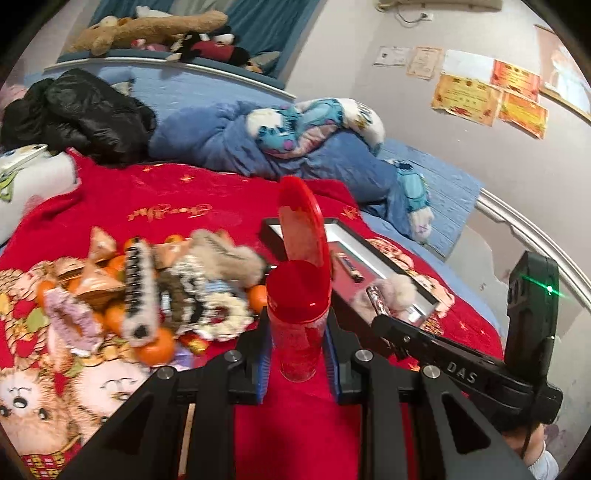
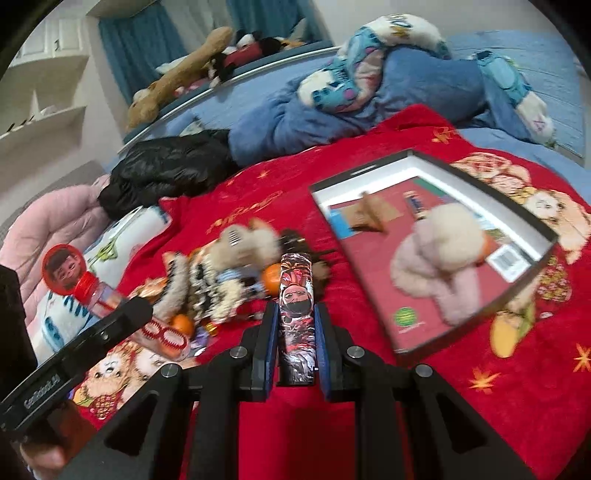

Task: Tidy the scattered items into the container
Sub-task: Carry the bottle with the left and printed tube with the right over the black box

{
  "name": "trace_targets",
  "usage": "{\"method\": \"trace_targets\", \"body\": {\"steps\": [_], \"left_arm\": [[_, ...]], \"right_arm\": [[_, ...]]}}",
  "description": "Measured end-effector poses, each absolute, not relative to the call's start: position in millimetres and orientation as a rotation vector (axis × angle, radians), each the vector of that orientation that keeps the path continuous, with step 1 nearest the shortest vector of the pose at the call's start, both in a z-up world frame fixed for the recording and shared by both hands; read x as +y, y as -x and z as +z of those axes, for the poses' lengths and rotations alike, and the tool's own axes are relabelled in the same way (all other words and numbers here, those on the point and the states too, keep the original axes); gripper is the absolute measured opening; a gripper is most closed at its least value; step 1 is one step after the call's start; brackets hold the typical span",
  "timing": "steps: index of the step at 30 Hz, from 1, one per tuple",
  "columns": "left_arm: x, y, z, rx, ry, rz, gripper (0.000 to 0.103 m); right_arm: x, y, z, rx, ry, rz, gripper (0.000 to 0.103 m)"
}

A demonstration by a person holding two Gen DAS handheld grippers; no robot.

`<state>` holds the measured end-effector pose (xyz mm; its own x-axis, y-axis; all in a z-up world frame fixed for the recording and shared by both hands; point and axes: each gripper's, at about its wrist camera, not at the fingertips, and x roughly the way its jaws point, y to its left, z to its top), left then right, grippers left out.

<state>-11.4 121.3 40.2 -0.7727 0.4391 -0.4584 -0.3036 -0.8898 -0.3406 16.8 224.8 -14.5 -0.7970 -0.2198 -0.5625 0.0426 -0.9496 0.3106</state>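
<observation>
Blue bed (image 1: 436, 184), teal curtains (image 1: 258, 22), certificates (image 1: 469, 96) on wall.

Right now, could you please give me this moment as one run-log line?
left claw: shut on red flip-lid bottle | right claw: shut on printed tube | box: fluffy toy inside

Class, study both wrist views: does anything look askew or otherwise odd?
Yes. The red bottle held in the left tool has its round flip lid hanging open. The box on the red blanket also lies tilted rather than flat.
</observation>
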Motion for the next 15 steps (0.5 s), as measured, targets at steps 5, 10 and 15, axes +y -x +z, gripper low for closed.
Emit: {"method": "trace_targets", "body": {"steps": [5,10,15], "left_arm": [[152,13,41,-0.353,0.756,2.546,0.026],[179,11,39,-0.321,0.757,2.498,0.026],[206,7,35,-0.27,0.77,2.442,0.026]], "right_arm": [[247,-23,-11,-0.47,-0.893,-2.869,0.019],[271,-32,-7,-0.512,-0.864,-2.895,0.019],[295,-40,-10,-0.545,-0.868,-2.912,0.019]]}}
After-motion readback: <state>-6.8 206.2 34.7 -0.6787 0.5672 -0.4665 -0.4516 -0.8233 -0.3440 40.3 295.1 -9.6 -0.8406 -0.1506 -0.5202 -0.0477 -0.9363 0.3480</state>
